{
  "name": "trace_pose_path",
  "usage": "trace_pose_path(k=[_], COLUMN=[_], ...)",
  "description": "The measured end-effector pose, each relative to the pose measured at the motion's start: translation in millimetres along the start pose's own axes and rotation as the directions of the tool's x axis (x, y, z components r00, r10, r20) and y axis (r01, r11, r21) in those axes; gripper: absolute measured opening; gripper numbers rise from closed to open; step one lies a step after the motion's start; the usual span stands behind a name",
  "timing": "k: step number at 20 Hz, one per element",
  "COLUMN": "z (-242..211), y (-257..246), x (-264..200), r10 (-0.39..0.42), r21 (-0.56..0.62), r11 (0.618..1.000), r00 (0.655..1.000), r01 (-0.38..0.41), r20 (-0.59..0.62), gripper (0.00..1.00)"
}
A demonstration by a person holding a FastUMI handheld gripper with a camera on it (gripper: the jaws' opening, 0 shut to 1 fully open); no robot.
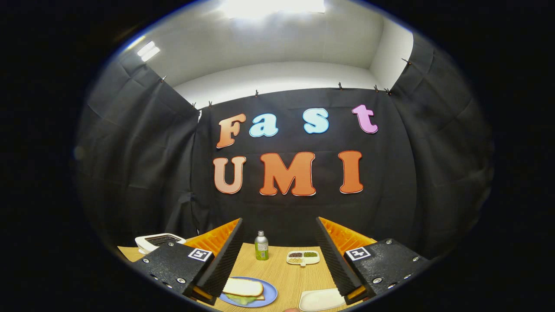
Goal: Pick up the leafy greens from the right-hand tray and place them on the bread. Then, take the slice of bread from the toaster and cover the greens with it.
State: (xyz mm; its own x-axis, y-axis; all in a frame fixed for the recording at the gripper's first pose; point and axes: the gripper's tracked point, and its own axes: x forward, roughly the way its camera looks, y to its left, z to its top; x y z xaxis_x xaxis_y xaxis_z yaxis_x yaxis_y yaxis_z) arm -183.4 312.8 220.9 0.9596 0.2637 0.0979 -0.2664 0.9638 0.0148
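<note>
On a blue plate (269, 296) just ahead of my left finger lies a slice of bread (243, 286). Leafy greens (241, 299) peek out from under its near edge. A white tray (320, 299) by my right finger shows only its bare surface. The white toaster (155, 241) stands at the table's far left, partly hidden behind my left finger; I cannot tell what is in its slot. My gripper (279, 221) hangs above the table, open wide, with nothing between its fingers.
A small green-labelled metal bottle (261, 245) stands at the back of the wooden table (286, 271). Next to it, to the right, is a white divided dish (303, 257) holding dark, green and tan fillings. Black cloth walls close in the booth.
</note>
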Motion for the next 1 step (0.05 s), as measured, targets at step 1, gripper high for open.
trace_pose_path(k=[1], z=[0.4], y=[0.2], x=[-0.1], r10=[0.0], r21=[0.006], r11=[1.0], r00=[1.0], r01=[0.0], r20=[0.0], gripper=[0.96])
